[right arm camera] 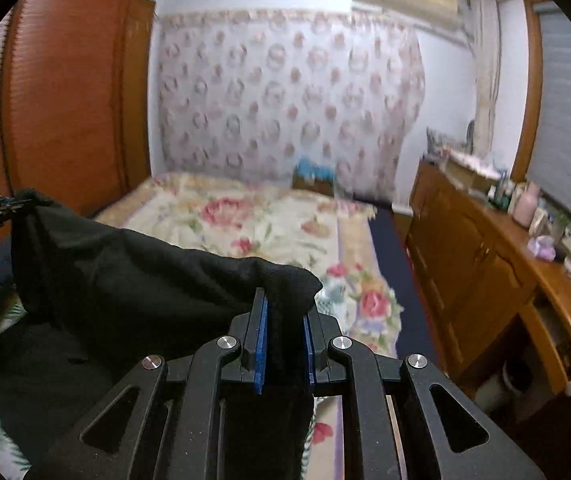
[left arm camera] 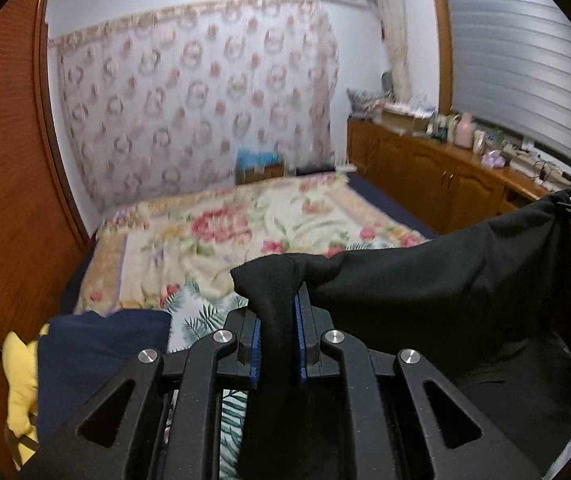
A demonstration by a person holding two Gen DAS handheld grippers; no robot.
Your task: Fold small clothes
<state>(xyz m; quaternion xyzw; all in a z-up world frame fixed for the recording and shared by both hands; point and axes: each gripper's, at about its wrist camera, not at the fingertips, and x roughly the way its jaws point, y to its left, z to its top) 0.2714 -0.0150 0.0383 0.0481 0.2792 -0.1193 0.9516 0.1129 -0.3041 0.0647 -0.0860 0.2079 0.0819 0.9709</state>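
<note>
Both grippers point forward and slightly downward over the bed (left arm camera: 213,216). The left gripper (left arm camera: 278,312) has its blue pads clamped on one bunched corner of a black garment (left arm camera: 445,280); the right gripper (right arm camera: 285,320) pinches the opposite corner the same way. The soft, matte cloth stretches between them and sags onto the bedding below. The flower-printed bedspread (right arm camera: 269,220) looks plush; navy cloth (left arm camera: 97,356) and something yellow (left arm camera: 19,392) lie at the left.

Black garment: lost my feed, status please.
Left gripper and right gripper both clamped on black garment, stretched between them above floral bedspread. Nothing in the way.
</note>
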